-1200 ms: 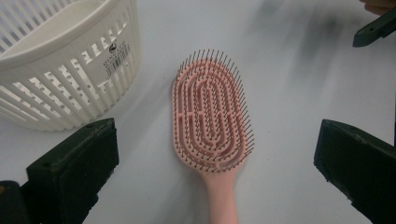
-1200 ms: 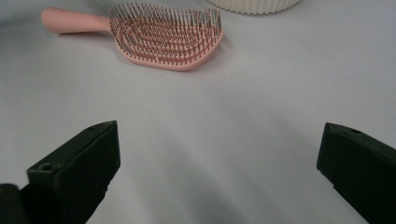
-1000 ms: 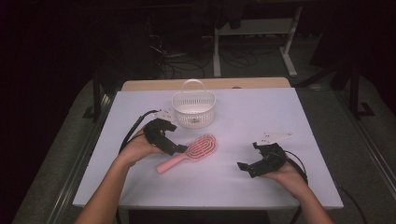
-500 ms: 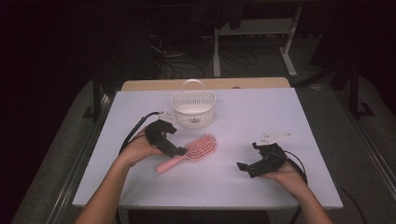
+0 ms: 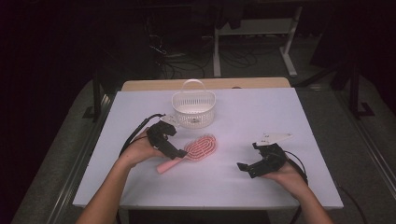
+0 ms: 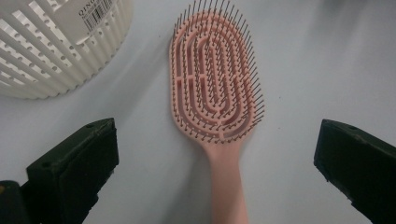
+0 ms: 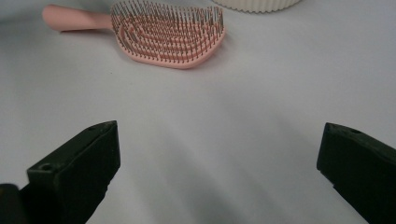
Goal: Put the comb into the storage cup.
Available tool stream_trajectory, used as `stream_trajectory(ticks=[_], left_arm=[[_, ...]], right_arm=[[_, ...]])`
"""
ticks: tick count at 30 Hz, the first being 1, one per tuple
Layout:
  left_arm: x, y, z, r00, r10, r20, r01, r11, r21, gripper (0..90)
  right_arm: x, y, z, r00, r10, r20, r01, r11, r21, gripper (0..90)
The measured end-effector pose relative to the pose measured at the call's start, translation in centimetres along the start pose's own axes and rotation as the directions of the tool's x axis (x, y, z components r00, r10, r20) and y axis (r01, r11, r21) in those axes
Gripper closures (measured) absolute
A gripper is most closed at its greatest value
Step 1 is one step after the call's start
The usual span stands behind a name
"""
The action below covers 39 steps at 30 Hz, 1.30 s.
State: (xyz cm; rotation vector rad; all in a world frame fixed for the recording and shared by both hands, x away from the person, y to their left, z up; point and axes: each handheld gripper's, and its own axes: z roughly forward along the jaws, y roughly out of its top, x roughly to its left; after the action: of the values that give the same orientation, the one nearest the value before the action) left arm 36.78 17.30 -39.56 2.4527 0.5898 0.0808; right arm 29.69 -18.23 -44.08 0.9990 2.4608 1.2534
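Note:
A pink hairbrush (image 5: 196, 150) lies bristles up on the white table (image 5: 289, 112), its handle toward the person. My left gripper (image 5: 173, 150) hovers over the handle, open, with the handle (image 6: 227, 186) midway between its wide jaws and the head (image 6: 214, 74) ahead. A white slatted basket (image 5: 193, 108) with a hoop handle stands just behind the brush. My right gripper (image 5: 246, 167) rests open at the right front, well apart from the brush (image 7: 163, 30), nothing between its jaws.
The basket's wall (image 6: 51, 46) is close on the left in the left gripper view. A wooden board edge (image 5: 205, 84) runs along the table's far side. Desk legs and cables lie on the dark floor beyond.
My left gripper has crept slightly toward the brush handle. The right gripper and the brush have stayed put.

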Motion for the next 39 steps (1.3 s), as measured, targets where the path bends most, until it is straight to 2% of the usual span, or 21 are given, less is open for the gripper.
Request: stream_trajectory(ticks=[20,26,39], left_arm=[[-0.1,-0.1,1.0,0.9999,0.011,-0.012,-0.010,0.9974,0.071,0.0],[-0.1,0.0,1.7,1.0000,0.005,-0.001,-0.005,0.9953,0.096,0.0],[-0.1,-0.1,2.3,0.9999,0.002,-0.011,-0.001,0.9905,0.137,0.0]], right_arm=[[0.0,0.0,0.0,1.0000,0.001,0.000,-0.001,1.000,-0.001,0.0],[0.1,0.0,0.0,1.0000,-0.002,-0.003,0.002,1.000,0.001,0.0],[0.1,-0.1,0.0,1.0000,0.003,-0.005,-0.003,1.000,0.007,0.0]])
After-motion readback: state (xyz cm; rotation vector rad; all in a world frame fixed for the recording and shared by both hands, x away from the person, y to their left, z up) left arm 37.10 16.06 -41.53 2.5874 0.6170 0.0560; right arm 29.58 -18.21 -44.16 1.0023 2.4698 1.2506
